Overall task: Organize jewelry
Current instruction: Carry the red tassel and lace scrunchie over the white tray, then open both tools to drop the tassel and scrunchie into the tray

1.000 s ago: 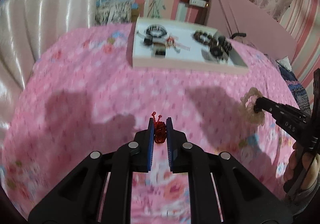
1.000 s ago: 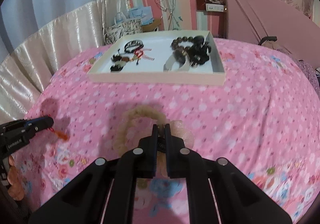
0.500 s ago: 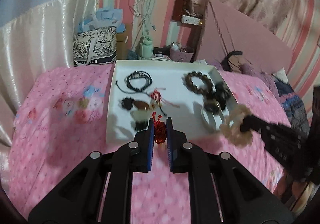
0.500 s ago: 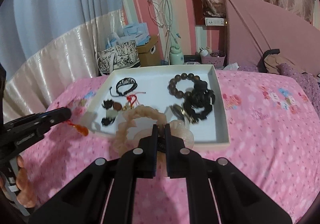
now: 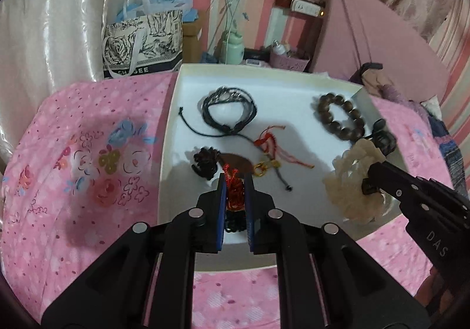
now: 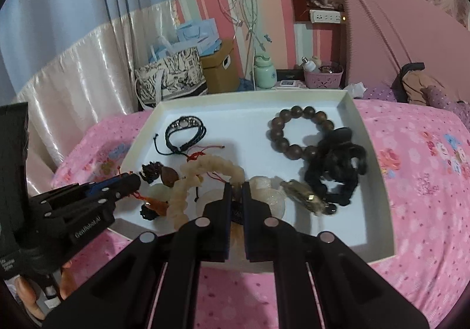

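While both grippers hang over the tray [image 5: 173,111], left gripper [image 5: 235,182] pinches a red charm [image 5: 235,196]; right gripper [image 6: 235,186] pinches a pale bracelet [image 6: 188,185]. Best lowered onto bare floor, released apart to avoid tangling cords.

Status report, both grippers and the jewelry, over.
Left gripper shut on red charm, over white tray. Right gripper shut on pale bead bracelet, also over tray. Tray's near side crowded with pieces.

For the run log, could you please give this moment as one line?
left gripper: red charm | right gripper: cream bracelet | both over tray
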A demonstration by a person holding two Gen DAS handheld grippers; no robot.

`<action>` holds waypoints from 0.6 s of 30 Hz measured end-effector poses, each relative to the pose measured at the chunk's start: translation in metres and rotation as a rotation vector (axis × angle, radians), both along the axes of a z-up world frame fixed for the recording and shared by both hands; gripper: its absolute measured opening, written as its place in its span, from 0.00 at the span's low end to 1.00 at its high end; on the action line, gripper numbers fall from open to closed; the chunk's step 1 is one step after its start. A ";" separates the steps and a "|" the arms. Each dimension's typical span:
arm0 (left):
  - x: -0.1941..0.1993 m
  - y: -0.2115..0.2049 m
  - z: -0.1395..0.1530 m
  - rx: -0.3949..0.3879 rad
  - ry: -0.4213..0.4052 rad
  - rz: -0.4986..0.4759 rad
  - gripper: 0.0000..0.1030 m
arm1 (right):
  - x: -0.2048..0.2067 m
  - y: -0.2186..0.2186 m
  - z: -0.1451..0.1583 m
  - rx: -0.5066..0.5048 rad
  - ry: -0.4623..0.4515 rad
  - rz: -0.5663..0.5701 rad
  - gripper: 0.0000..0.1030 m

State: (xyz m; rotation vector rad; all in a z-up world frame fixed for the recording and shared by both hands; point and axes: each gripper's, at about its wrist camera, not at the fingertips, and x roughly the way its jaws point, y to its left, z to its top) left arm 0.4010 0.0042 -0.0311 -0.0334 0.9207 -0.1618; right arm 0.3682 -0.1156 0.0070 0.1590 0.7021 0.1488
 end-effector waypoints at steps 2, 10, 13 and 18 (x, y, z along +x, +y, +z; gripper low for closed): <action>0.001 0.000 -0.008 0.026 0.003 0.006 0.09 | 0.003 0.004 -0.009 -0.017 0.008 -0.006 0.06; 0.002 -0.004 -0.018 0.116 -0.014 0.023 0.09 | 0.011 0.010 -0.029 -0.068 0.026 -0.011 0.06; 0.002 -0.004 -0.021 0.125 -0.012 0.028 0.09 | 0.011 0.010 -0.033 -0.078 0.030 -0.016 0.06; 0.002 -0.003 -0.025 0.135 -0.005 0.036 0.09 | 0.010 0.016 -0.033 -0.118 0.015 -0.021 0.06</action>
